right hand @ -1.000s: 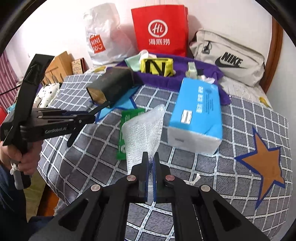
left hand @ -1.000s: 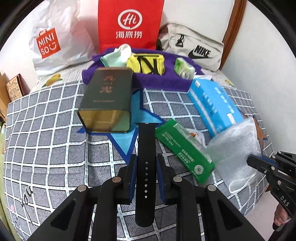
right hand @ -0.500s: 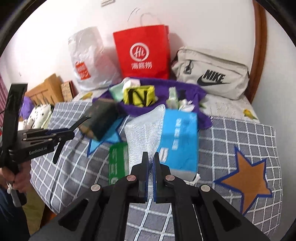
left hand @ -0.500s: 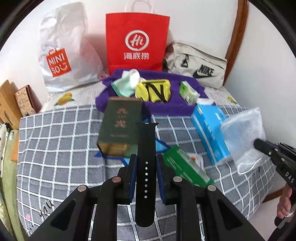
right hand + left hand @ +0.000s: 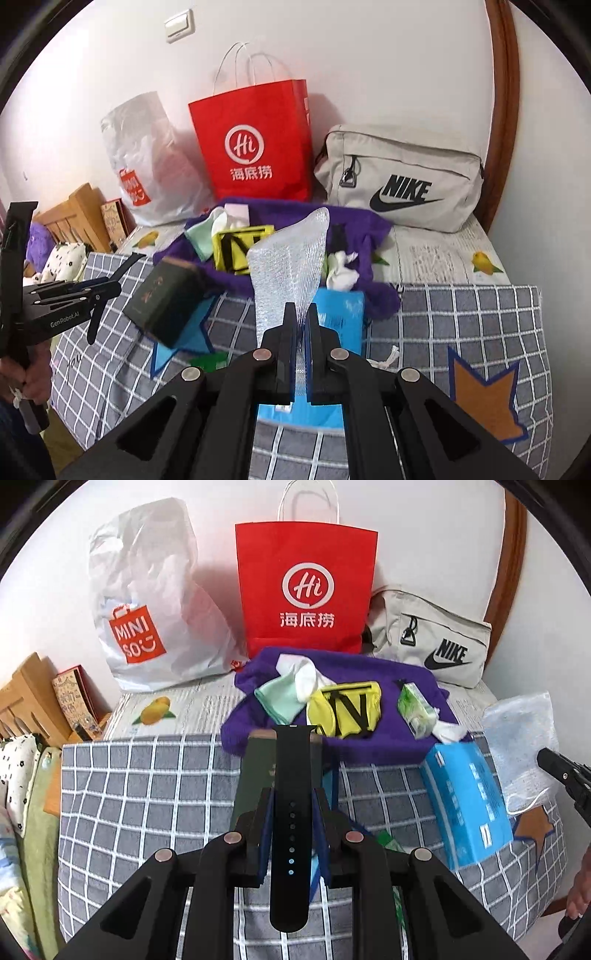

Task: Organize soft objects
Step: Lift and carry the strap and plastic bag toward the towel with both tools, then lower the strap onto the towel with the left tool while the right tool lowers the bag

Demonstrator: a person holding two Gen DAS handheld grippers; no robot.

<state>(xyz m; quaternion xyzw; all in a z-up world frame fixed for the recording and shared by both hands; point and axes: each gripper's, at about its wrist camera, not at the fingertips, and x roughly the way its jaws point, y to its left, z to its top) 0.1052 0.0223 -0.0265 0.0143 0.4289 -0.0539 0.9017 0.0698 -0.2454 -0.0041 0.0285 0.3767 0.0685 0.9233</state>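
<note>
In the left wrist view, the left gripper (image 5: 291, 805) was clamped on a black watch strap (image 5: 291, 775), which stood upright at the centre of the frame, above a dark green box (image 5: 255, 775) on the checked blanket (image 5: 147, 794). In the right wrist view, the right gripper (image 5: 299, 325) pinched a clear bubble-wrap bag (image 5: 291, 258) at centre frame. A purple cloth (image 5: 388, 679) with socks lay in front of the red paper bag (image 5: 306, 590) at upper centre.

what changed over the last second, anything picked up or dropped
Both grippers rose off the bed toward the bags. The left gripper kept its hold on the black watch strap, the right gripper on the bubble-wrap pouch. Nothing was let go; the items on the bed stayed put.
</note>
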